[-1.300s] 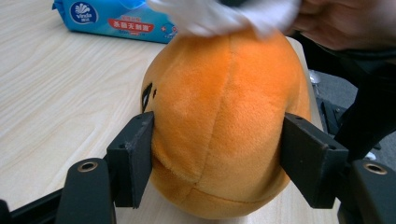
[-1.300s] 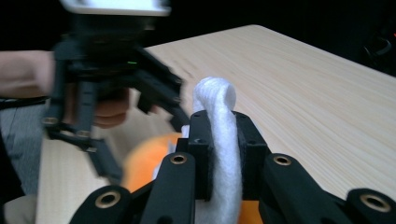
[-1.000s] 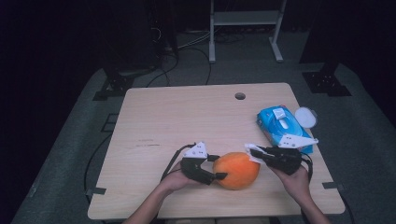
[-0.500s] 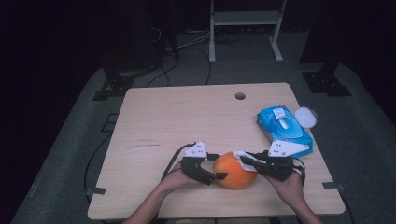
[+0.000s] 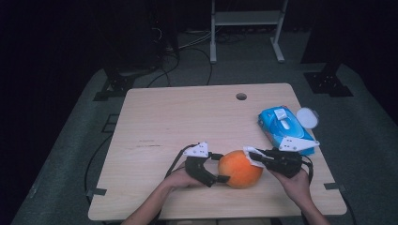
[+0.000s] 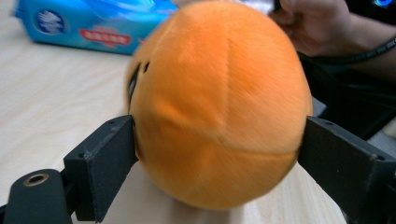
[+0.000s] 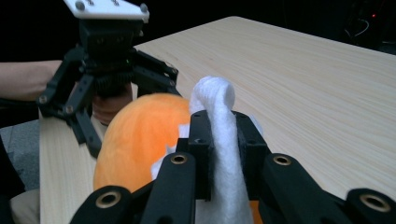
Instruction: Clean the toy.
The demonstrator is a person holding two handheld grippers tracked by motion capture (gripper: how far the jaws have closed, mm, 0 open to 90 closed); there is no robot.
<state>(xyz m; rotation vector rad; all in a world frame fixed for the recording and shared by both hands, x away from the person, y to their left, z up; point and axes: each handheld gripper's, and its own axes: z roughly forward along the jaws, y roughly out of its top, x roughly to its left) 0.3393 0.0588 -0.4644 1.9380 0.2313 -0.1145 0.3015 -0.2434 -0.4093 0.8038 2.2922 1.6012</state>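
Note:
An orange plush ball (image 5: 240, 168) rests on the wooden table (image 5: 187, 122) near its front edge. My left gripper (image 5: 224, 168) reaches in from the ball's left, one jaw on each side of it. In the left gripper view the ball (image 6: 219, 107) sits round and unsqueezed between the jaws (image 6: 217, 154), which have just been opening and lie at its sides without pressing. My right gripper (image 5: 249, 157) comes from the right, shut on a white wipe (image 7: 217, 98). The wipe stands up between its jaws (image 7: 219, 126) and touches the ball's (image 7: 140, 140) right side.
A blue pack of wipes (image 5: 284, 129) lies at the table's right side, with a white round lid (image 5: 307, 117) beside it. A small hole (image 5: 241, 96) is at the back of the tabletop. A metal rack (image 5: 246, 18) stands on the floor beyond.
My right gripper has carried the white wipe leftward, up against the ball. The left gripper's jaws stand wider around the ball than before; that hand stayed in place.

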